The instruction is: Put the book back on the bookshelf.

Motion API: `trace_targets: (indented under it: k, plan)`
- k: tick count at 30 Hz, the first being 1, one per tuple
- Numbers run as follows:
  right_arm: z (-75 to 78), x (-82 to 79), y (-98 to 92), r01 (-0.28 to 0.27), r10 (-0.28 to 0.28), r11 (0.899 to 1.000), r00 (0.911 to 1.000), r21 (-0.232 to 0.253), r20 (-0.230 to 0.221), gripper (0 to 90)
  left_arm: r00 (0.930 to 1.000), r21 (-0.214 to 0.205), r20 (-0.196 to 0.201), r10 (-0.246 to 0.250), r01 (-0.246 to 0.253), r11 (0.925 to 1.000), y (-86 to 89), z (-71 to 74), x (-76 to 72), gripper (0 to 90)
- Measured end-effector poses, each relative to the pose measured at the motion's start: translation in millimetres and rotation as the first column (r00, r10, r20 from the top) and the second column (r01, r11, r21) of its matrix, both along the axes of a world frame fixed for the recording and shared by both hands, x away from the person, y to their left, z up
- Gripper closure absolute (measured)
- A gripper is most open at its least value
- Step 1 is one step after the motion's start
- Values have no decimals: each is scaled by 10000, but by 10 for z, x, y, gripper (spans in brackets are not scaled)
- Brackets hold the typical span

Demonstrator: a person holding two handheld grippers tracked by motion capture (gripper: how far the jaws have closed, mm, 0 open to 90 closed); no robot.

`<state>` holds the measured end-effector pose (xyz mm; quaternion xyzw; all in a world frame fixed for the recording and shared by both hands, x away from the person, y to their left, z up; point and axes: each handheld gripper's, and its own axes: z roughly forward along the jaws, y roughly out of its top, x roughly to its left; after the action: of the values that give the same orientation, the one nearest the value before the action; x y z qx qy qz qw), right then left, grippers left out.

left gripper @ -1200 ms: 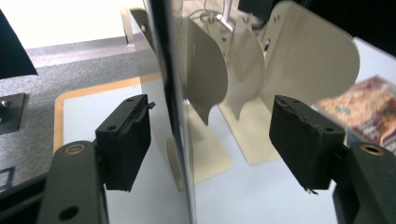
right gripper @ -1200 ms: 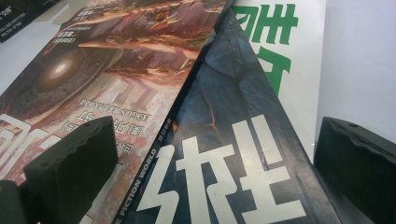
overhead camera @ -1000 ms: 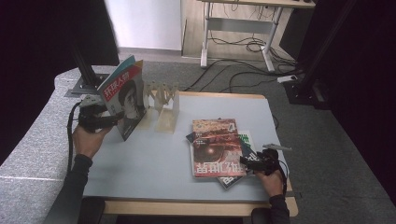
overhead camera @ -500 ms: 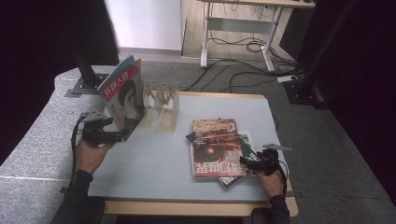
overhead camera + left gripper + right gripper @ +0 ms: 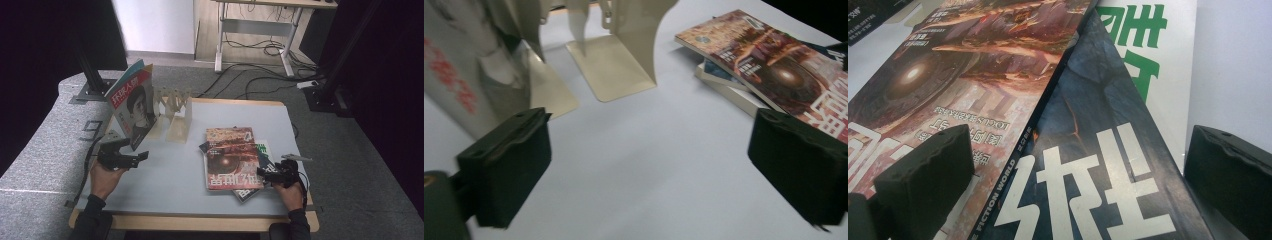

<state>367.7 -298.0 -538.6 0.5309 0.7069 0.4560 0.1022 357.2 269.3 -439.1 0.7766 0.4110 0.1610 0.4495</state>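
Left hand-held gripper (image 5: pixel 141 156) just let go of the red-covered portrait magazine (image 5: pixel 133 104), jaws opened wide and empty, backed off; magazine stands in the cream metal bookend rack (image 5: pixel 175 114), right hand-held gripper (image 5: pixel 261 175) spread open over the flat magazine stack (image 5: pixel 232 157) on the surface (image 5: pixel 170 180), likely next pick.

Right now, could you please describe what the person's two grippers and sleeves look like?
Both the left gripper and the right gripper are black, each with two blocky black fingers faced with rough pads. A black cable trails from the left one. The sleeves are dark.

Light: table (image 5: pixel 170 175) evenly lit, soft shadows; black at the frame's left and right edges.
Blur: left gripper view smeared, worst at upper left.
Focus: right gripper view sharp on the magazine covers (image 5: pixel 1083 165).
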Motion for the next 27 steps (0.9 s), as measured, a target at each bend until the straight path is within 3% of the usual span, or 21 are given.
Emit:
trace_targets:
  k: [8, 13, 20, 27]
  plan:
    - [0, 0, 1, 6, -6, 10000, 10000, 7, 3, 0, 9978, 116, 28, -665, 665, 9977, -218, -151, 17, 0]
    - [0, 0, 1, 4, -4, 10000, 10000, 6, -1, 0, 9923, 313, -99, -1238, 1240, 9918, -370, -293, 52, 0]
    - [0, 0, 1, 3, -3, 10000, 10000, 0, -2, 0, 9846, 498, -550, -1661, 1688, 9844, -555, -512, 157, 0]
    - [2, 1, 2, -5, 5, 10000, 10000, -23, -9, 0, 9783, 1190, -1048, -1788, 1908, 9744, -734, -794, 232, 0]
